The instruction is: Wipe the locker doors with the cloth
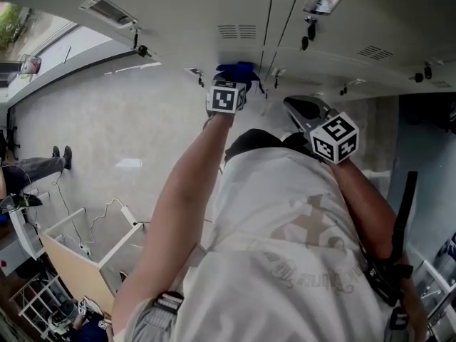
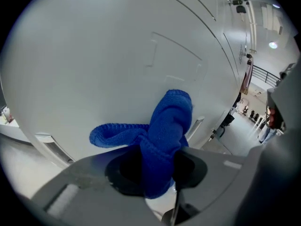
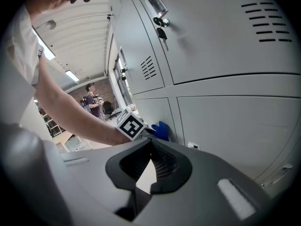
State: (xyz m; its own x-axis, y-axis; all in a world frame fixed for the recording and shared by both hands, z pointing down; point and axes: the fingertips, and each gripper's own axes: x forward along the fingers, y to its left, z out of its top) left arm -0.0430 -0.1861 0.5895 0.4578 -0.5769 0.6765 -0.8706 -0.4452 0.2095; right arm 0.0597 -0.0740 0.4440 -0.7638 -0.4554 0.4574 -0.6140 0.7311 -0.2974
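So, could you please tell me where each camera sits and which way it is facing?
Head view: on the person's head, looking steeply down at the lockers and floor; shows torso, both arms, left claw, right claw.
Left gripper view: on the left claw, facing a locker door up close; shows only its jaws, shut on the blue cloth.
Right gripper view: on the right claw, looking along the lockers past its empty jaws; shows the person's left arm.
Shared: the blue cloth appears in all three.

One blue cloth (image 2: pixel 162 135), two tools (image 2: pixel 157 171) (image 3: pixel 150 166), two marker cubes (image 1: pixel 226 97) (image 1: pixel 335 137)
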